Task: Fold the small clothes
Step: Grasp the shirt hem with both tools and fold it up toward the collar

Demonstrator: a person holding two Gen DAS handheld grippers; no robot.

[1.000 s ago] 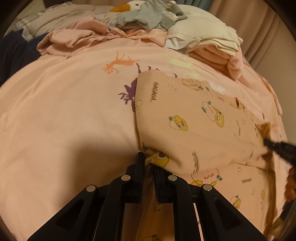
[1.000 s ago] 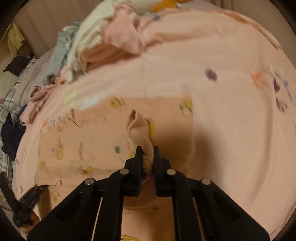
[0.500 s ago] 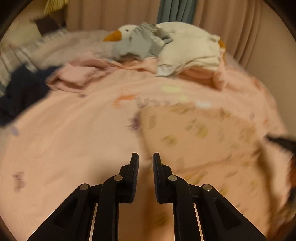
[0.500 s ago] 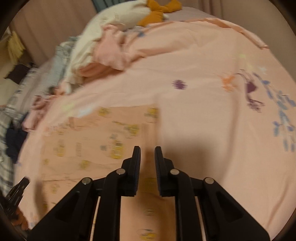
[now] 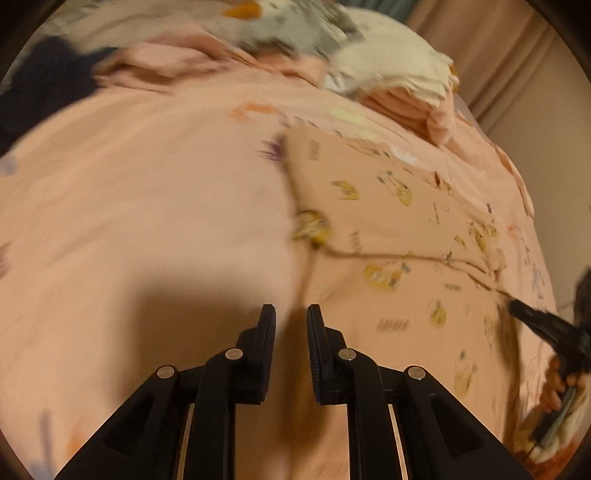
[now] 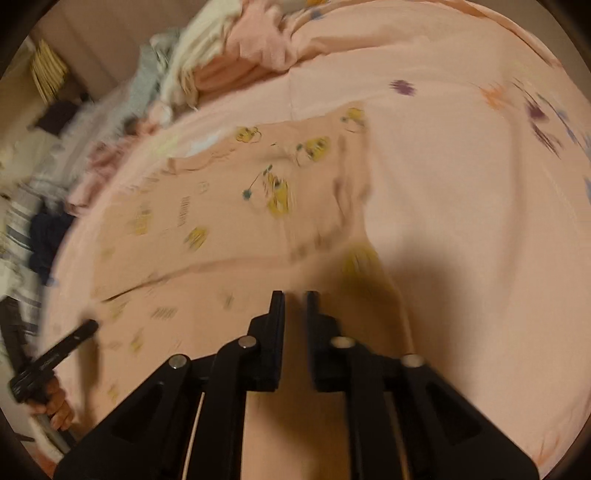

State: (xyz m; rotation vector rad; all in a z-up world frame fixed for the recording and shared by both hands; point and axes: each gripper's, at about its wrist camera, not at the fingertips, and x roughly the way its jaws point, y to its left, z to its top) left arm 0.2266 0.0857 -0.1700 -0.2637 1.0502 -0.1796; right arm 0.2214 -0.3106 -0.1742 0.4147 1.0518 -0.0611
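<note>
A small peach garment (image 5: pixel 399 236) printed with yellow cartoon figures lies folded on the pink bedsheet (image 5: pixel 147 206); it also shows in the right wrist view (image 6: pixel 229 221). My left gripper (image 5: pixel 291 317) is open and empty, just above the garment's near left edge. My right gripper (image 6: pixel 295 306) is open and empty over the garment's near right edge. The right gripper shows at the right edge of the left wrist view (image 5: pixel 543 325); the left gripper shows at the lower left of the right wrist view (image 6: pixel 62 350). Both views are motion-blurred.
A heap of clothes, cream (image 5: pixel 391 70), grey (image 5: pixel 291 26) and pink (image 5: pixel 159 62), lies at the far side of the bed. Dark blue clothing (image 5: pixel 40 88) lies at the far left. Curtains (image 5: pixel 509 62) hang behind. The sheet (image 6: pixel 461 221) stretches right of the garment.
Both grippers have let go of the garment's folded edge and opened. They have pulled back toward me, and the fold now lies flat on the bed.
</note>
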